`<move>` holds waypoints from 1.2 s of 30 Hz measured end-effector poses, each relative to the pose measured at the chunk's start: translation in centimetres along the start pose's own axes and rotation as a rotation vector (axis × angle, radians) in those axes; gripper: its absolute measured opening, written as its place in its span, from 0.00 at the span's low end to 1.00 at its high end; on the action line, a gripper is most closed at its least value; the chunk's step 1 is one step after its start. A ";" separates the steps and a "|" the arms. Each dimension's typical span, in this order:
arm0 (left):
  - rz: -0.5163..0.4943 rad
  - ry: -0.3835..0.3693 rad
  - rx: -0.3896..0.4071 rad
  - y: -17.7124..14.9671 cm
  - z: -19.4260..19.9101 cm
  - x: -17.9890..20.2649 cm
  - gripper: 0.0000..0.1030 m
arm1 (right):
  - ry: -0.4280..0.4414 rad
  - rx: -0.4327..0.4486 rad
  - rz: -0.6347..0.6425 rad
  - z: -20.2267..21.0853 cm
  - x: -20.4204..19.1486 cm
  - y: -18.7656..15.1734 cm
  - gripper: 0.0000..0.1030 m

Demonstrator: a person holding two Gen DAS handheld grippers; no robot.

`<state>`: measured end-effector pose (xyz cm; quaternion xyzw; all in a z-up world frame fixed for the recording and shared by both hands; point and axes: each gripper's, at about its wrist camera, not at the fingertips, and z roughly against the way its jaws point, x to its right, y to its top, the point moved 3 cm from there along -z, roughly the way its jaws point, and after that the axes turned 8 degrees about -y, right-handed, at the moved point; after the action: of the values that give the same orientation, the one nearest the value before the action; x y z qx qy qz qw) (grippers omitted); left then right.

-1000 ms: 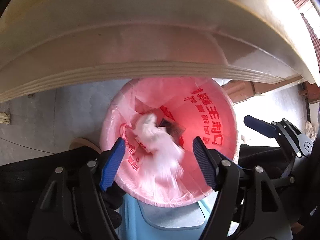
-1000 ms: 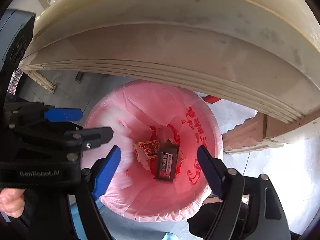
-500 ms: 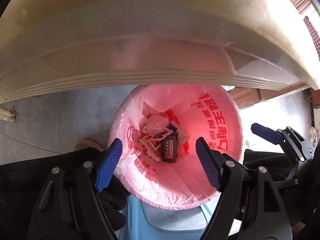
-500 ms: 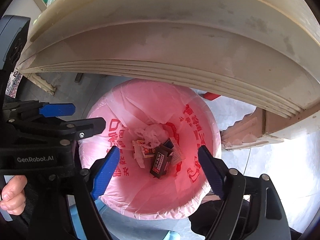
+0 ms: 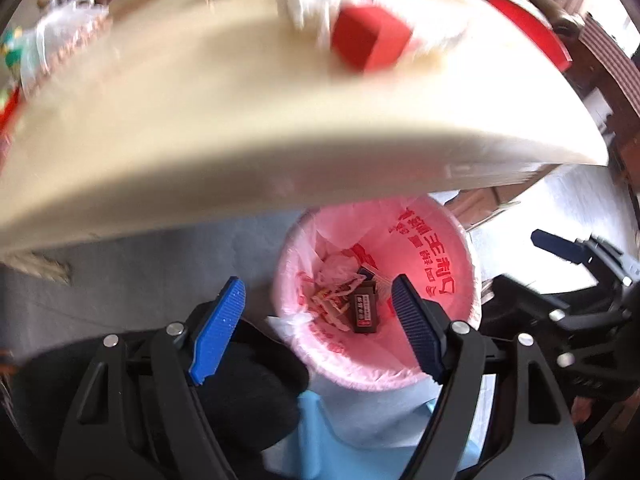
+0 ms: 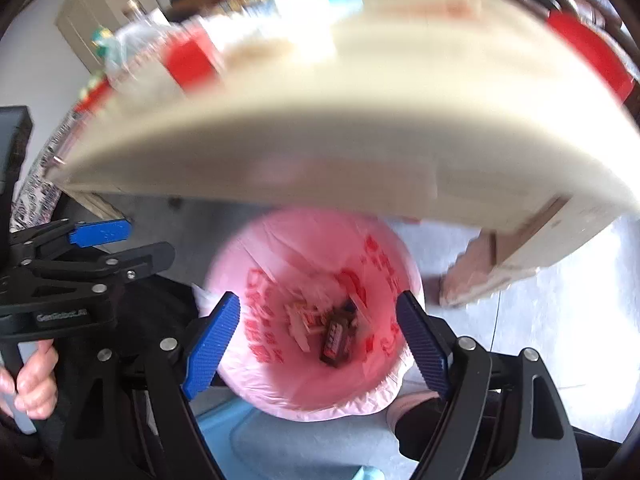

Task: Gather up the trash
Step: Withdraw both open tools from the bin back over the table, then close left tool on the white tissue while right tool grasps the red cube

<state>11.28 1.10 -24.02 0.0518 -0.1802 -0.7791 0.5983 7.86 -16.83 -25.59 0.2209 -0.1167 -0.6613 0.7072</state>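
Left gripper [image 5: 318, 316] and right gripper [image 6: 320, 324]: fingers spreading wide, empty, hovering over bin [image 5: 448, 240]. Trash [image 5: 362, 306] lying inside, between fingers. Beyond fingers on surface [image 5: 200, 120], blurred red box [image 5: 370, 36], probably next pickup.

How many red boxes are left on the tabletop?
1 clearly: a red box near the table far edge, beside blurred white packaging. Other red patches at the table's edges are too blurred to name, so more may be hidden.

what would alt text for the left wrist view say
Open left claw above a pink-lined bin on the floor, holding wrappers and a dark box. A blurred cream table fills the top, with a red box on it. The right claw shows at the right edge.
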 end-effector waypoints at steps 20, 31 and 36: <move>-0.072 -0.001 0.082 16.9 10.5 -0.6 0.78 | 0.048 0.354 0.160 8.4 -6.3 7.4 0.76; -0.090 0.031 -0.024 19.8 6.2 -0.4 0.78 | 0.075 0.346 0.209 4.8 -7.8 10.4 0.76; -0.093 0.033 -0.072 19.9 4.0 -0.6 0.78 | 0.093 0.319 0.209 3.2 -7.9 11.1 0.76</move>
<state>28.45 -1.82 -13.56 0.0512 -0.1397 -0.8110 0.5659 15.45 -9.26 -16.59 0.3473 -0.2097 -0.5465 0.7326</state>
